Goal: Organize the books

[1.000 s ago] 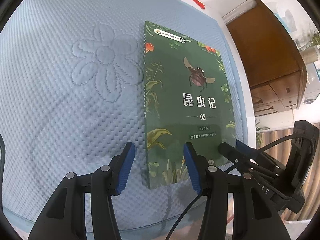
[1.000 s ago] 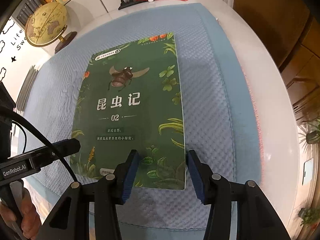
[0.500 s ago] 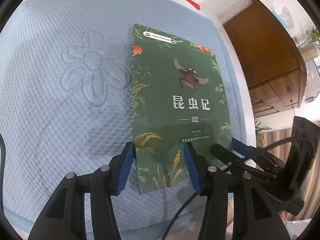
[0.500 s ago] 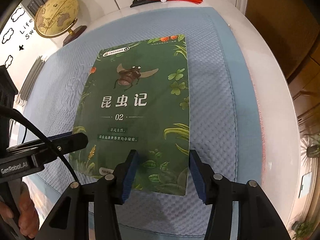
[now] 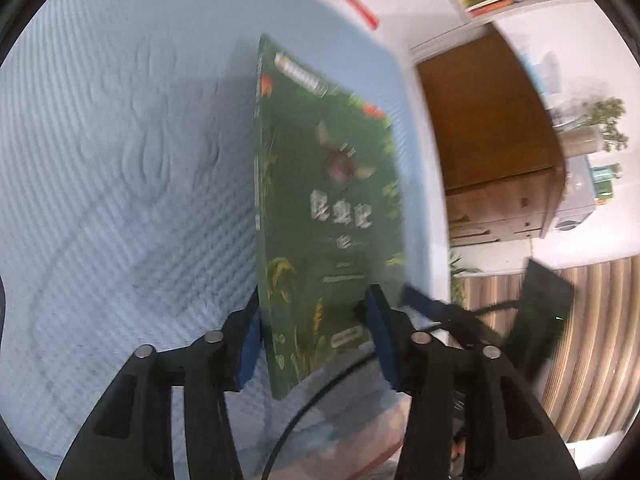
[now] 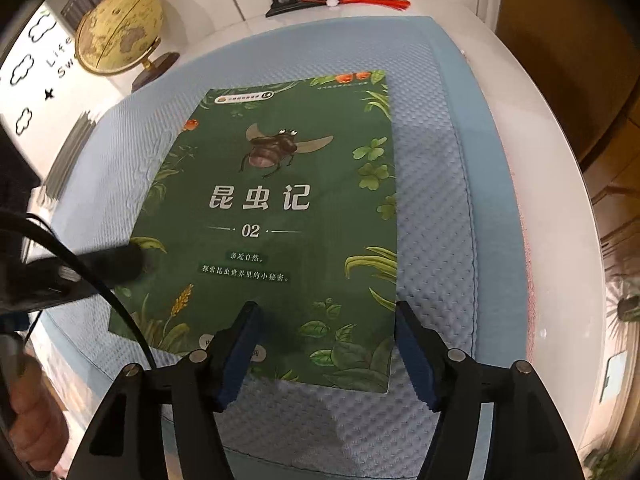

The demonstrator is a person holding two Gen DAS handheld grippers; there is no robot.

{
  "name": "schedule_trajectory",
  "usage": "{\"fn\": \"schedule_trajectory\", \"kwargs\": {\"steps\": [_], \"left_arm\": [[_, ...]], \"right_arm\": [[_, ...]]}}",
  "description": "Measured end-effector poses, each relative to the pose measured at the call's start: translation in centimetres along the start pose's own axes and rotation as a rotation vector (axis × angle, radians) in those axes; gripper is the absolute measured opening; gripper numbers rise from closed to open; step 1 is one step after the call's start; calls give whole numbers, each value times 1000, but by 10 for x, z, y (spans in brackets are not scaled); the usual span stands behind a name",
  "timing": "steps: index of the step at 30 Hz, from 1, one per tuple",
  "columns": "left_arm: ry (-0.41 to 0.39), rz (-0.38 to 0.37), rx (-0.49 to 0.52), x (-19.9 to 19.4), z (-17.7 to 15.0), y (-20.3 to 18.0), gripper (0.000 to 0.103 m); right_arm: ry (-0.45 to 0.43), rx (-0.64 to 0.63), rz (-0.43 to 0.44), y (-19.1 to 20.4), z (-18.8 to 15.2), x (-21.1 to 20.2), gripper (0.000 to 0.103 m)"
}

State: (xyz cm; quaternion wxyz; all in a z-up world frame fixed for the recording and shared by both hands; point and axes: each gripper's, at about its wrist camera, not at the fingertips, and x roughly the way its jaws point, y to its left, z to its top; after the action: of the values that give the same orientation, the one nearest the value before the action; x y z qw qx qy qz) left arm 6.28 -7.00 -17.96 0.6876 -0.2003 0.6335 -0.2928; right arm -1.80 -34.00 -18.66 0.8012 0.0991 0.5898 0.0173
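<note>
the green book [image 6: 280, 216] lies on the blue mat [image 6: 436, 208] on the white counter [image 6: 536, 184]. left tongs [image 5: 314, 330] have just been closing on its near left corner, which looks raised. right tongs [image 6: 324, 344] have just been opening, released over the book's near right corner.

A single paperback book [image 6: 280, 216] with a dark green cover lies front up on the quilted pale blue mat [image 6: 436, 240], toward the mat's right side. The cover shows a brown flying beetle, three large white Chinese characters, "02" under them, and leaves, clover and small orange fruits round the edges. In the blurred left wrist view its spine side [image 5: 260, 208] seems lifted off the mat.
</note>
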Motion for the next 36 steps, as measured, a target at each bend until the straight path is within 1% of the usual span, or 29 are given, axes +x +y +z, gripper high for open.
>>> {"fn": "schedule_trajectory", "kwargs": {"steps": [1, 3, 4, 5, 8, 10, 12, 13, 15, 16, 17, 18, 19, 21, 23, 25, 26, 29, 31, 32, 33, 34, 35, 36], "left_arm": [[3, 26, 3, 7, -1, 0, 40], [-26, 40, 11, 9, -1, -3, 39], [-23, 50, 12, 10, 0, -5, 39], [-24, 56, 15, 11, 1, -6, 37], [-16, 55, 7, 13, 6, -11, 36], [-6, 29, 4, 8, 6, -11, 36], [7, -9, 0, 8, 5, -14, 36], [11, -7, 4, 11, 4, -17, 36], [17, 29, 24, 19, 3, -21, 36], [23, 43, 21, 24, 4, -22, 36], [22, 31, 8, 26, 5, -21, 36], [23, -5, -13, 25, 6, -20, 36], [29, -68, -48, 22, 8, -17, 35], [44, -230, -138, 16, 13, -8, 35], [58, -325, -187, 13, 17, -4, 35], [70, -369, -209, 12, 17, -4, 35], [78, -400, -227, 12, 16, -3, 35], [100, -490, -294, 13, 15, 6, 35], [121, -563, -356, 21, 11, 13, 35], [130, -578, -382, 25, 10, 13, 35], [135, -571, -387, 26, 9, 15, 35], [132, -537, -369, 25, 8, 15, 35], [124, -500, -350, 23, 8, 14, 35], [120, -464, -329, 20, 10, 14, 35]], "right_arm": [[-1, -3, -2, 4, 2, 2, 70], [-4, -3, -6, 5, 2, 4, 74], [-4, -4, -6, 7, 3, 5, 75], [-3, -8, -10, 9, 4, 5, 76], [5, -4, -13, 11, 6, 6, 76], [12, 32, 22, 7, 9, 2, 76], [12, 81, 82, -1, 12, -2, 76], [14, 115, 129, -6, 13, -3, 76], [24, 185, 206, -16, 14, -2, 76], [30, 205, 226, -19, 14, -1, 76], [33, 221, 244, -21, 14, -1, 76], [31, 230, 255, -23, 13, -2, 76], [30, 231, 259, -25, 13, -3, 76], [30, 235, 257, -31, 13, -8, 76], [55, 261, 292, -38, 10, -7, 76], [82, 306, 351, -44, 10, -1, 78], [86, 341, 394, -50, 9, 2, 79], [80, 434, 522, -65, 7, 6, 80], [77, 484, 605, -69, 6, 12, 80], [76, 515, 646, -72, 7, 17, 80], [74, 537, 667, -74, 7, 21, 79], [61, 548, 676, -74, 8, 23, 68], [50, 552, 673, -74, 10, 23, 61], [52, 550, 658, -73, 11, 23, 52]]}}
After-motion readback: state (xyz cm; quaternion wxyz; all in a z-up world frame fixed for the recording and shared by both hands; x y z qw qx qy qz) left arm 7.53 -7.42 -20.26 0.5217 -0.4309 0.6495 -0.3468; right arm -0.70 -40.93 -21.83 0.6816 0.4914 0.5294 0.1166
